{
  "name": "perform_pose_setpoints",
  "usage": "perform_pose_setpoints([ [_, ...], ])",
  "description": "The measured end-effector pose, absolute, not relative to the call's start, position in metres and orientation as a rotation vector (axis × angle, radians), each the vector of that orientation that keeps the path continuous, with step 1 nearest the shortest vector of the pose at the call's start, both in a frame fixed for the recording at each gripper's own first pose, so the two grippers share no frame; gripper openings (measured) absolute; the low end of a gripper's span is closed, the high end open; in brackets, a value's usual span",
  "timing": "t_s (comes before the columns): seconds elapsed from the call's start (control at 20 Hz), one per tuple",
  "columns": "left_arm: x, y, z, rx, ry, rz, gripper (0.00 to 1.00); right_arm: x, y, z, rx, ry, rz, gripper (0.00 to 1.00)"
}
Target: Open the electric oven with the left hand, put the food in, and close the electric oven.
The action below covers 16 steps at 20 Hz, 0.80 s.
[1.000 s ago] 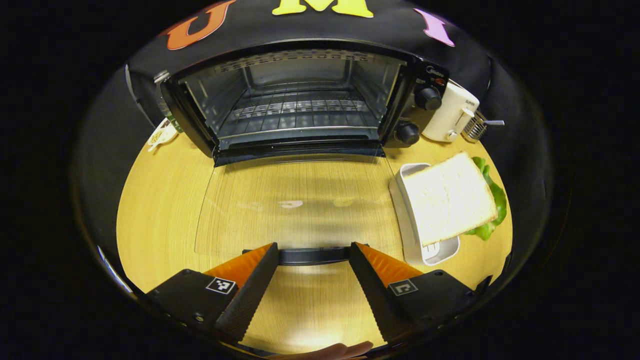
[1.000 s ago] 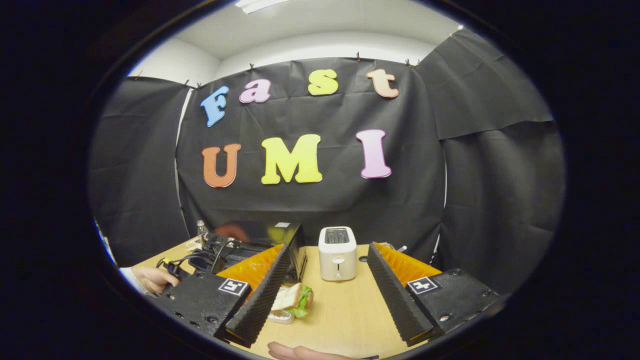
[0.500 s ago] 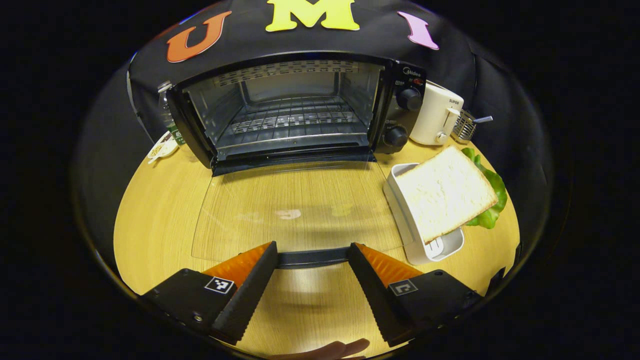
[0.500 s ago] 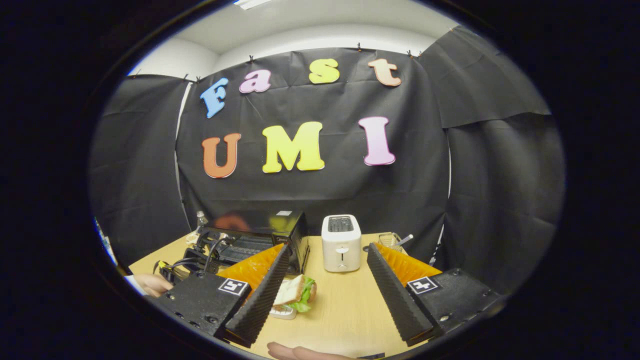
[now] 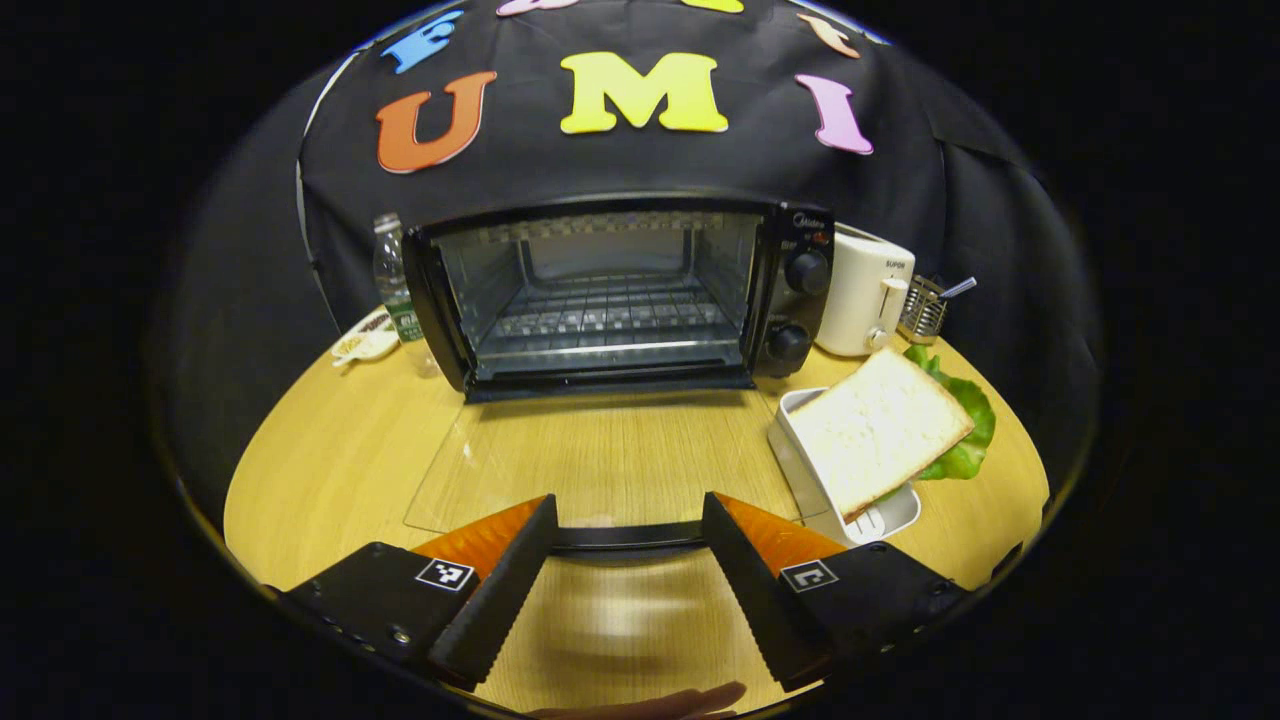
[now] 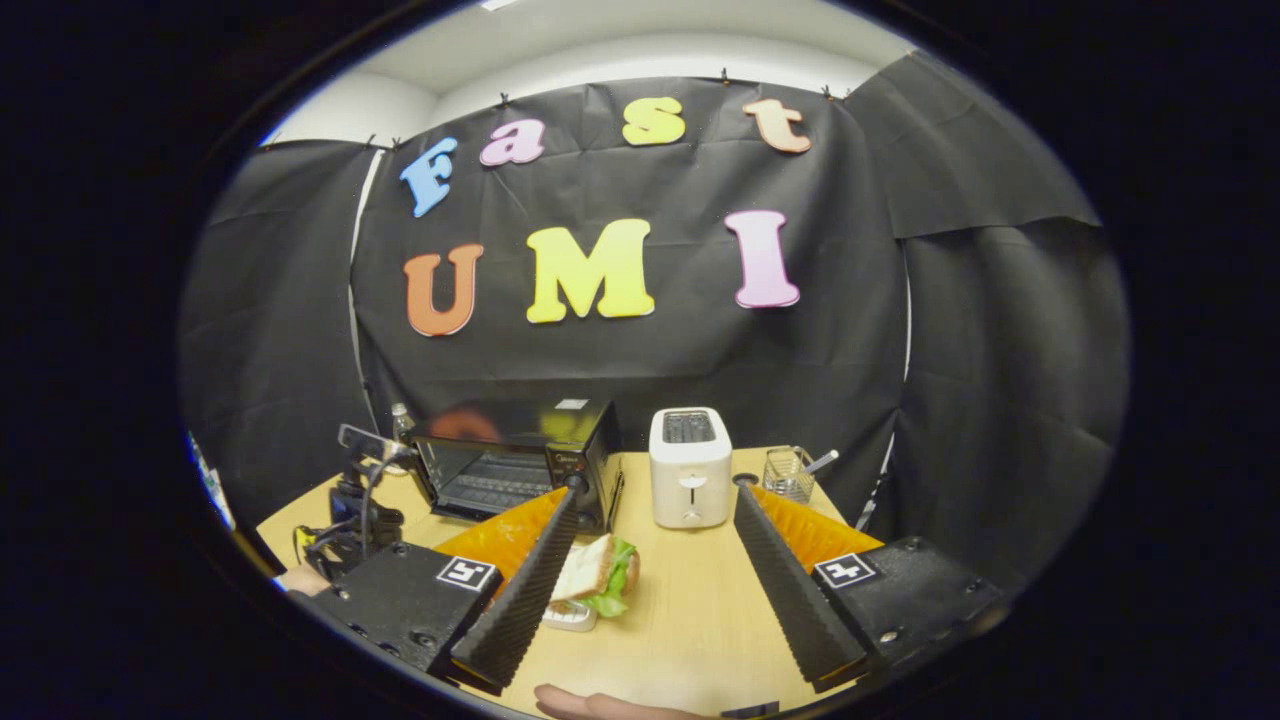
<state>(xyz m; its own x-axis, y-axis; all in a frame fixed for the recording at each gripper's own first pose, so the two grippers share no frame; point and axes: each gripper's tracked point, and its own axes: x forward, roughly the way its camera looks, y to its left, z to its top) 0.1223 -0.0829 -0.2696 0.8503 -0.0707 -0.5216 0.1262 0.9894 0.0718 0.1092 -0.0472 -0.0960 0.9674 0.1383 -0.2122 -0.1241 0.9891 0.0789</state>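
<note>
Two grippers, both jaws spread wide, holding nothing. Toaster oven [image 5: 620, 290] at back edge of table [image 5: 330, 460], glass door [image 5: 600, 460] lying flat open, dark handle [image 5: 625, 537] between left gripper [image 5: 625, 570] fingers, not pinched. Sandwich [image 5: 880, 430] on white tray [image 5: 800, 470] near right edge of table, beside door. Right gripper [image 6: 650, 590] high above near edge. Next step likely: right gripper goes down, pinches sandwich gently. Keep bread flat, slide onto oven rack [image 5: 610, 320]. Watch for lettuce slipping out.

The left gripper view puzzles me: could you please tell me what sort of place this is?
Probably a staged kitchen counter in a recording booth: a black electric oven with its glass door down, a white toaster and a sandwich on a wooden table, black cloth behind.
</note>
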Motion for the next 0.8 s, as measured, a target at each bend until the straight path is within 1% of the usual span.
perform_pose_setpoints([
  [0.05, 0.121, -0.083, -0.254, 0.111, 0.486, -0.105, 0.95, 0.113, -0.046, -0.102, 0.071, 0.242, 0.145, 0.91],
  [0.1, 0.115, -0.083, -0.238, 0.110, 0.433, -0.104, 0.95, 0.118, -0.044, -0.107, 0.077, 0.270, 0.160, 1.00],
  [0.15, 0.109, -0.084, -0.223, 0.105, 0.385, -0.110, 0.95, 0.122, -0.042, -0.113, 0.084, 0.302, 0.176, 1.00],
  [0.2, 0.104, -0.084, -0.207, 0.101, 0.338, -0.111, 0.95, 0.128, -0.039, -0.120, 0.084, 0.340, 0.202, 0.91],
  [0.25, 0.098, -0.083, -0.191, 0.096, 0.293, -0.110, 0.95, 0.133, -0.036, -0.129, 0.095, 0.385, 0.224, 1.00],
  [0.45, 0.068, -0.083, -0.141, 0.105, 0.149, -0.113, 0.95, 0.153, -0.022, -0.167, 0.164, 0.584, 0.335, 1.00],
  [0.55, 0.057, -0.076, -0.123, 0.134, 0.081, -0.092, 0.95, 0.160, -0.016, -0.189, 0.188, 0.694, 0.385, 1.00],
  [0.65, 0.045, -0.073, -0.117, 0.124, 0.071, -0.086, 0.95, 0.165, -0.011, -0.213, 0.233, 0.810, 0.425, 1.00],
  [0.7, 0.039, -0.077, -0.118, 0.098, 0.078, -0.100, 0.95, 0.170, -0.008, -0.222, 0.262, 0.860, 0.442, 0.90],
  [0.8, 0.030, -0.078, -0.113, 0.064, 0.083, -0.125, 0.94, 0.180, -0.005, -0.238, 0.292, 0.932, 0.473, 0.86],
])
